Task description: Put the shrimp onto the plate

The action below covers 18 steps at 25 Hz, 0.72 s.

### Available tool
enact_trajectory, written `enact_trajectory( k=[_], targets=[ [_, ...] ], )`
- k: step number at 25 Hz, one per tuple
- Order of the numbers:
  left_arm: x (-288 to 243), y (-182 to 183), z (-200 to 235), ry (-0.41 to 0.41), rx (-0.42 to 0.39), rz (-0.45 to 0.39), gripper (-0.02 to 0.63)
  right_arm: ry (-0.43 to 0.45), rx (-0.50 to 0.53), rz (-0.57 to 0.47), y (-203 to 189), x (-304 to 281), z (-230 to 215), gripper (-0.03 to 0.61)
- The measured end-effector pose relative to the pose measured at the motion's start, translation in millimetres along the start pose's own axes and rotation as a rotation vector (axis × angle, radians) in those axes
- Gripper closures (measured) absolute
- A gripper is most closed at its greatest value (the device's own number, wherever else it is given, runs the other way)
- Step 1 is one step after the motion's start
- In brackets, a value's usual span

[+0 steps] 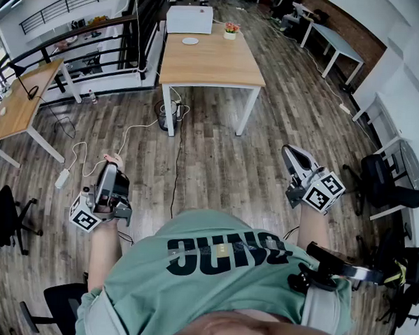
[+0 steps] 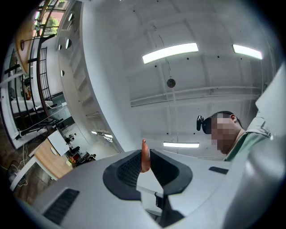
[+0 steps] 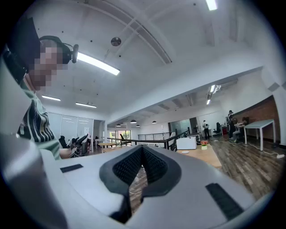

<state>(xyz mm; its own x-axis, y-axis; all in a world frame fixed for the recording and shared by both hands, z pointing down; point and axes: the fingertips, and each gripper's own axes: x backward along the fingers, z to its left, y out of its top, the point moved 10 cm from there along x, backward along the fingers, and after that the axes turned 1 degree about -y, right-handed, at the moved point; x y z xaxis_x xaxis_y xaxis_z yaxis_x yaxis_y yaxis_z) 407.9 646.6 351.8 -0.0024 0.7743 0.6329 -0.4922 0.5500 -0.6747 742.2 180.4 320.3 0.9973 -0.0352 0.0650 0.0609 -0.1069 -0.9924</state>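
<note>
A slim orange-pink shrimp (image 2: 144, 155) stands upright between the dark pads of my left gripper (image 2: 144, 152), which is shut on it and points up toward the ceiling. In the head view that gripper (image 1: 112, 165) is at the lower left over the wooden floor, with the shrimp (image 1: 114, 157) just showing at its tip. My right gripper (image 1: 288, 150) is at the right, also over the floor; its pads (image 3: 129, 166) meet at the tips with nothing between them. A small white plate (image 1: 190, 40) lies on the far wooden table (image 1: 211, 62), well ahead of both grippers.
On the table stand a white box (image 1: 189, 19) and a small flower pot (image 1: 231, 30). A bin (image 1: 167, 115) and cables sit under its near edge, and a power strip (image 1: 62, 179) lies on the floor. Another desk (image 1: 20, 104) and office chairs (image 1: 4, 215) are at the left.
</note>
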Motion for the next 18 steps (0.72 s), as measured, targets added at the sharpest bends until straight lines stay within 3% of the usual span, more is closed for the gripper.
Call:
enact_trajectory(
  k=[14,18],
  targets=[
    [-10.2,-0.8,-7.0,-0.009,0.014,0.001,0.551,0.005,0.003,0.0,1.6,6.5,-0.5,0.574],
    [-8.9,0.9,-3.5,-0.022,0.049,-0.014,0.551,0.006,0.004,0.003,0.7,0.6,3.6,0.574]
  ],
)
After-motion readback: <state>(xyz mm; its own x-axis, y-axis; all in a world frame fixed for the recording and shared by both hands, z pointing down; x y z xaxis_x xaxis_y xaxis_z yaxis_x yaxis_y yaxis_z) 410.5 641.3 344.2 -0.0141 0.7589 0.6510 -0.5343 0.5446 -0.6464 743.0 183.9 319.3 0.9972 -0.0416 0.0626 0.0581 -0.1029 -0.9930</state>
